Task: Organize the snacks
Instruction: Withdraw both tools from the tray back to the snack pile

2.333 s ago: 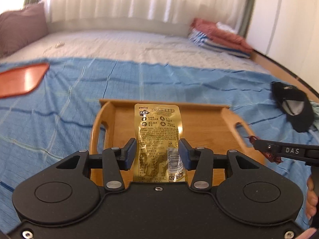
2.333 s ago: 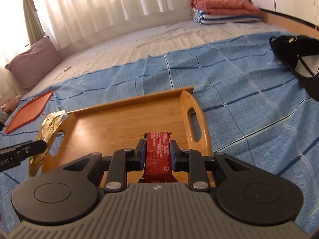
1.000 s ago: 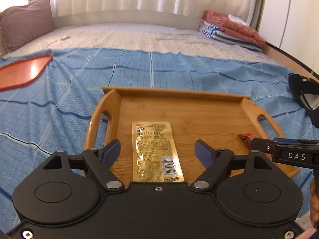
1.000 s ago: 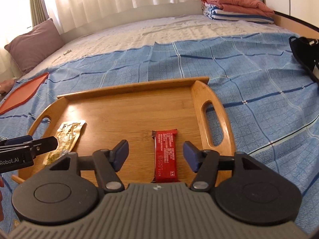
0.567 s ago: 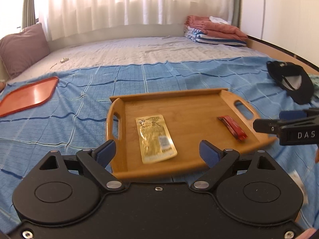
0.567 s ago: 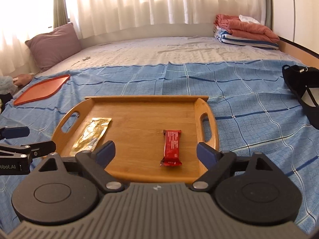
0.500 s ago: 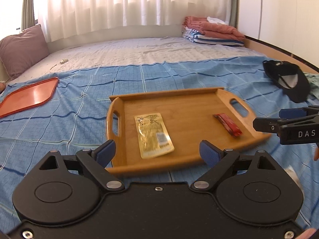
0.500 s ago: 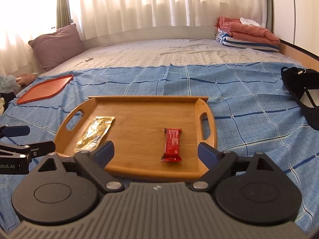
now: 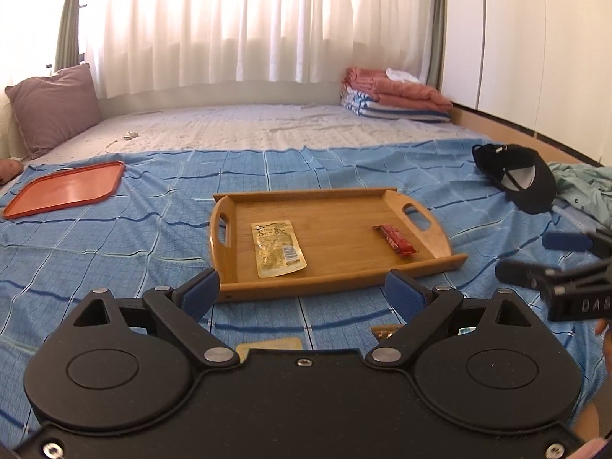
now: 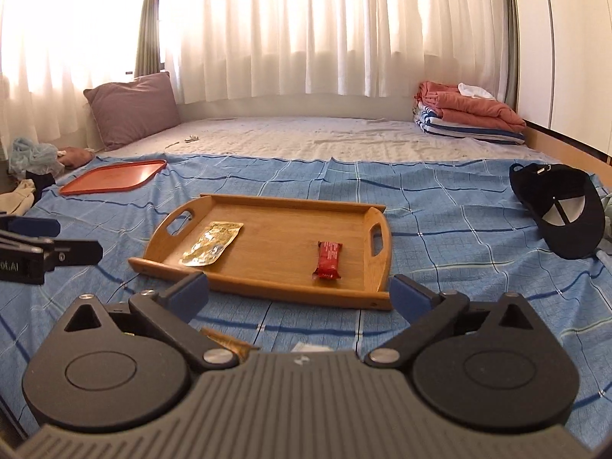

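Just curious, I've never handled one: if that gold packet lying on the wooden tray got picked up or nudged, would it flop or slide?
The gold packet looks thin and crinkled, so it would probably bend when lifted by one end. Its glossy foil on the smooth wooden tray suggests it slides easily. Lying flat, it shouldn't roll.

Near the bed's front edge, a brown packet and a white scrap lie mostly hidden behind the right tool, their print unreadable, while a teal garment is cut off at the right edge.
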Demonstrator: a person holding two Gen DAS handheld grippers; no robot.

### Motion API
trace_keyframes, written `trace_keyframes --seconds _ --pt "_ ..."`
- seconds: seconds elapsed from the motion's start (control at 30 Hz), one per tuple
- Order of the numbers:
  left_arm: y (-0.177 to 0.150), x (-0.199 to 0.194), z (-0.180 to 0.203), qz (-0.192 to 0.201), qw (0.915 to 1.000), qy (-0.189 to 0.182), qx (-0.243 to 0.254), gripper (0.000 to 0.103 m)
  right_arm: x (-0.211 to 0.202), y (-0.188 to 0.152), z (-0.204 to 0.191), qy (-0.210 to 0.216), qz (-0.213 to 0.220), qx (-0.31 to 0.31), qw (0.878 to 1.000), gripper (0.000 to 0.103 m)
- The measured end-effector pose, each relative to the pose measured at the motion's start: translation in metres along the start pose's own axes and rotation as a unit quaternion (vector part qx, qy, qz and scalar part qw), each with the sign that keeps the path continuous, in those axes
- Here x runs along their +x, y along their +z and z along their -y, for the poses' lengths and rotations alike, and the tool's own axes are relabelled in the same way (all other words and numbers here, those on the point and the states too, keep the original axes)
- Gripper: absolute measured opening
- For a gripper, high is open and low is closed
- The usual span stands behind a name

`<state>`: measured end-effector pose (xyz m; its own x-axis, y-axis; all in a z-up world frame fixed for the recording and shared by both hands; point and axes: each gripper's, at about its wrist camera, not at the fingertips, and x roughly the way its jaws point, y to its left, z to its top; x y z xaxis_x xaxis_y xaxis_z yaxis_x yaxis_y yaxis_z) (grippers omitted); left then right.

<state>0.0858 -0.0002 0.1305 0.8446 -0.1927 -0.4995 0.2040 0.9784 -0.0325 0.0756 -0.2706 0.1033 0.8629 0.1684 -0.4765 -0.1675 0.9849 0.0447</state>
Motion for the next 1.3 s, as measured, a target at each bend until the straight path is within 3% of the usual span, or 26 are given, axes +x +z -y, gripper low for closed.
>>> trace_keyframes --seconds 0.47,0.7,0.87,1.3 --pt "-0.052 -0.043 -0.003 0.01 0.9985 0.016 -0.051 0.094 -0.035 -0.08 -0.026 -0.014 -0.012 0.006 1.0 0.103" --pt "-0.081 -0.04 0.001 -0.002 0.9987 0.032 -0.039 0.094 -0.045 -0.112 -0.039 -0.047 0.017 0.008 0.999 0.103" --pt "-0.101 -0.027 0.003 -0.016 0.9981 0.051 -0.032 0.094 -0.047 -0.129 -0.049 -0.048 0.025 0.014 0.998 0.102" --pt "-0.115 0.022 -0.003 -0.052 0.9951 0.064 -0.054 0.073 -0.026 -0.148 -0.073 -0.055 0.01 0.025 0.998 0.096"
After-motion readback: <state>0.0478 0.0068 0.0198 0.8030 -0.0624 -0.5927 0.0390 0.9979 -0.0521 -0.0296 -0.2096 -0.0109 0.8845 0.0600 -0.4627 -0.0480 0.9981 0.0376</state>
